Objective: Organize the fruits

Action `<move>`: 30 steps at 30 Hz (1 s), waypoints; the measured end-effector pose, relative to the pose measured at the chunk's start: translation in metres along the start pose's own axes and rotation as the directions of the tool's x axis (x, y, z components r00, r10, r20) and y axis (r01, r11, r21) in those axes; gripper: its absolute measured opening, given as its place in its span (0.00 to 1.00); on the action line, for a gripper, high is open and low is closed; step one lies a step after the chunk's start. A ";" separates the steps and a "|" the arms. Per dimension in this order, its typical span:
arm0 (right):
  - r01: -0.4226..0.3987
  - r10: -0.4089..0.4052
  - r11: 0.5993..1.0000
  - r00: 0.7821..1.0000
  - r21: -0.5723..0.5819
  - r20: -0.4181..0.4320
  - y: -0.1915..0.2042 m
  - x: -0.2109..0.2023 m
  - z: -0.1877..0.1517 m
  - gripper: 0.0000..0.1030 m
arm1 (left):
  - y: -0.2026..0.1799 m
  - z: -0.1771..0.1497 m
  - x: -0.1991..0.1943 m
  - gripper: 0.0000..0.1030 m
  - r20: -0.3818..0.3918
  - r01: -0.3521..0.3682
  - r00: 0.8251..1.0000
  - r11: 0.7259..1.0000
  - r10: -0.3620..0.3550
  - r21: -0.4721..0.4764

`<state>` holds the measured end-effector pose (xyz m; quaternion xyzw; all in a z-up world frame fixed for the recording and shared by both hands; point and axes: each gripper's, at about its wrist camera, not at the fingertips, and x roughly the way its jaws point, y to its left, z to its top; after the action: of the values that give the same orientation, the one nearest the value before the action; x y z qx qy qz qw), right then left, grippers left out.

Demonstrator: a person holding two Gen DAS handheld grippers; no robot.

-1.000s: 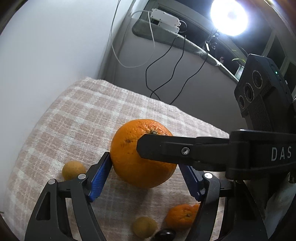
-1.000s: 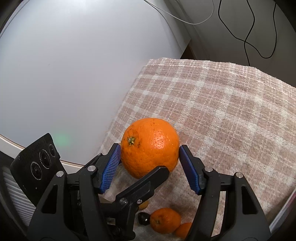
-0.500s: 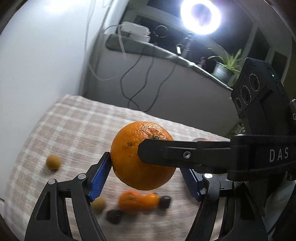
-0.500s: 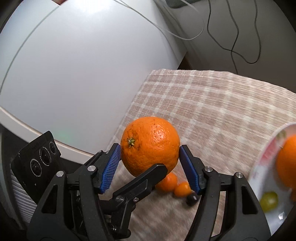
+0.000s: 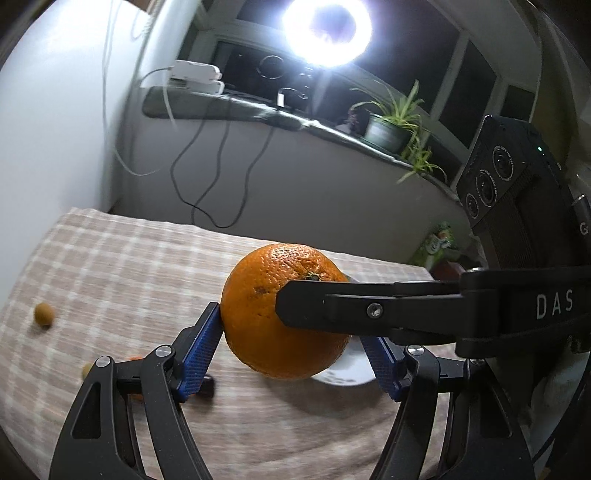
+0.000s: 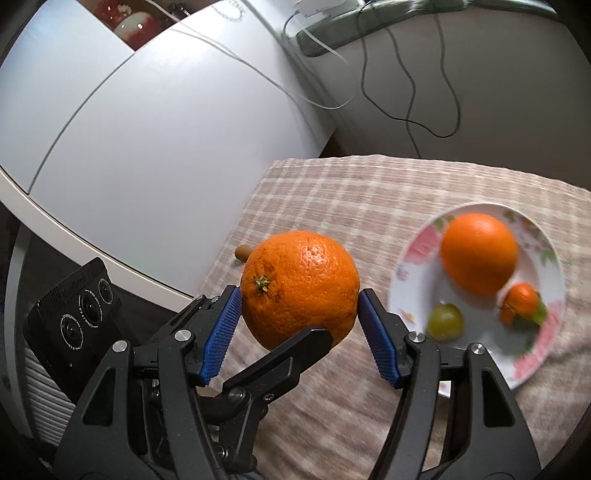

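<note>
Both pairs of tongs grip the one big orange (image 6: 301, 290) at once, lifted clear of the table. The right tongs (image 6: 299, 321) are shut on its widest part, blue ribbed pads (image 6: 221, 334) pressed to either flank with the stem end turned to their left; the left tongs (image 5: 291, 354) clamp it crosswise, so in each view the other pair's black finger lies across the fruit. I judge the orange fairly heavy for its size, firm under a slightly yielding, pebbled skin that the ribbed pads should bite well; being round, it would roll if released carelessly and could squirt out of a grip placed off its middle, so the broad waist is the right place to hold. Ahead and to the right of the right tongs sits a flowered plate (image 6: 413, 258) holding another orange (image 6: 478, 253), a small tangerine (image 6: 521, 301) and a green grape (image 6: 445, 321). The table wears a soft checked cloth (image 6: 351, 192), which should cushion and slow a rolling fruit. A small brown fruit (image 5: 44, 314) lies far left of the left tongs. Beyond stand a white cabinet (image 6: 147, 147), dangling cables (image 5: 207, 173), a ring lamp (image 5: 327, 29) and a potted plant (image 5: 391, 125) on the sill.
</note>
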<state>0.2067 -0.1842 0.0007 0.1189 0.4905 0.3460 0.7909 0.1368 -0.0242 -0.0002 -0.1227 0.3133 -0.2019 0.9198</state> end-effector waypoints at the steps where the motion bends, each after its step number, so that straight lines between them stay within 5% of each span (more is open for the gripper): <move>1: 0.004 -0.004 1.000 1.000 0.006 0.003 -0.004 -0.004 -0.003 0.66 | -0.004 -0.001 0.002 0.70 -0.003 0.008 1.000 1.000 -0.008 0.001; 16: 0.053 -0.053 0.994 0.999 0.100 -0.001 -0.070 -0.037 -0.037 0.66 | -0.050 -0.026 0.041 0.70 -0.092 0.097 0.991 0.995 -0.096 0.013; 30: 0.079 -0.078 0.984 0.997 0.158 -0.012 -0.112 -0.039 -0.044 0.66 | -0.071 -0.036 0.077 0.71 -0.161 0.107 0.981 0.994 -0.104 0.010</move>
<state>0.2067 -0.2991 -0.0525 0.1611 0.5231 0.2748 0.7905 0.1490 -0.1256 -0.0430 -0.1139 0.3776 -0.2627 0.8806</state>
